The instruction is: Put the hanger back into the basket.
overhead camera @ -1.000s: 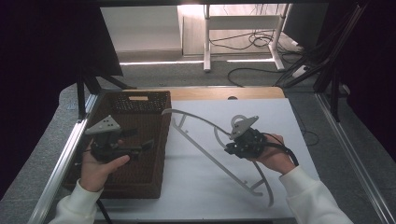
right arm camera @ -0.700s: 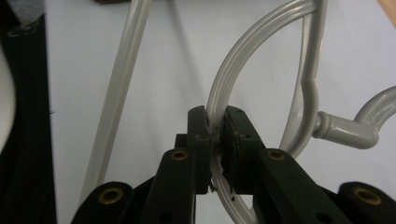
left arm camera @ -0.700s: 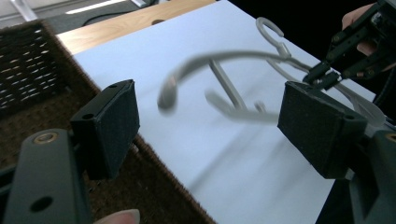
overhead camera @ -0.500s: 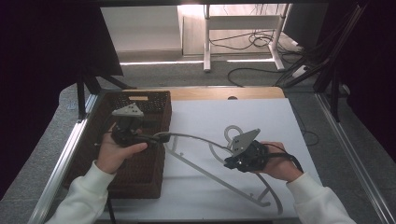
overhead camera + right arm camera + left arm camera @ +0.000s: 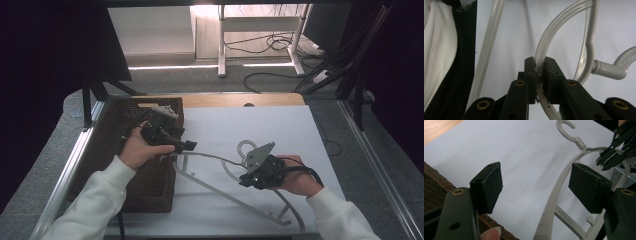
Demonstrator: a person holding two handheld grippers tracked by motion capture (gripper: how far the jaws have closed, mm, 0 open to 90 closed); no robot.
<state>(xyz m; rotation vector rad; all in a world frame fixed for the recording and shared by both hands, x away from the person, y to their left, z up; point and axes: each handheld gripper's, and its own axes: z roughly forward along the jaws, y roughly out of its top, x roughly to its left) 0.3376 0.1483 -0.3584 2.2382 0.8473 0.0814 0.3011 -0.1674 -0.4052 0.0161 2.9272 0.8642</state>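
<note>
White sheet under everything; my right gripper (image 5: 539,72) is clamped on the hanger (image 5: 220,192) near its hook (image 5: 566,130) — my left gripper (image 5: 534,187), jaws apart, straddles its arm running away lengthwise.

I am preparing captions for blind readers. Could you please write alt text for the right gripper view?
The right gripper is shut on a curved bar of a pale plastic hanger lying on a white table. The hanger's hook shows at right, and a white sleeve at left.
</note>
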